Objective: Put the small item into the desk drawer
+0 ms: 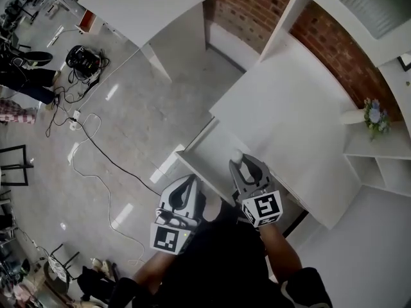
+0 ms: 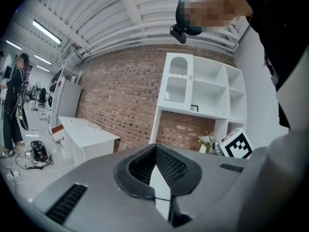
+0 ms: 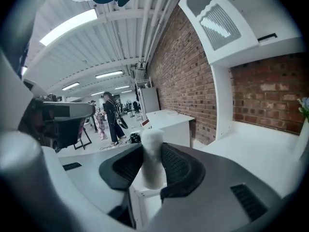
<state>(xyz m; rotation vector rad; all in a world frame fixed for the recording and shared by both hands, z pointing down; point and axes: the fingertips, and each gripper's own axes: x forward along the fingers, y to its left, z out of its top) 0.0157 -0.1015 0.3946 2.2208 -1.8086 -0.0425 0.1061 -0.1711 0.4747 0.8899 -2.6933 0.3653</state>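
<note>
The small item in my right claw sits over the drawer, left of the table.

The scene is lit brightly and evenly from overhead. Long ceiling light strips, blown out to white, are seen at 10 o'clock in the right gripper view. Their glare is thrown back as pale streaks on the glossy floor. The white tabletop is nearly washed out, and shadows are soft. Both gripper views are bent at the edges and darkened at the corners. The small white item is rendered soft.
</note>
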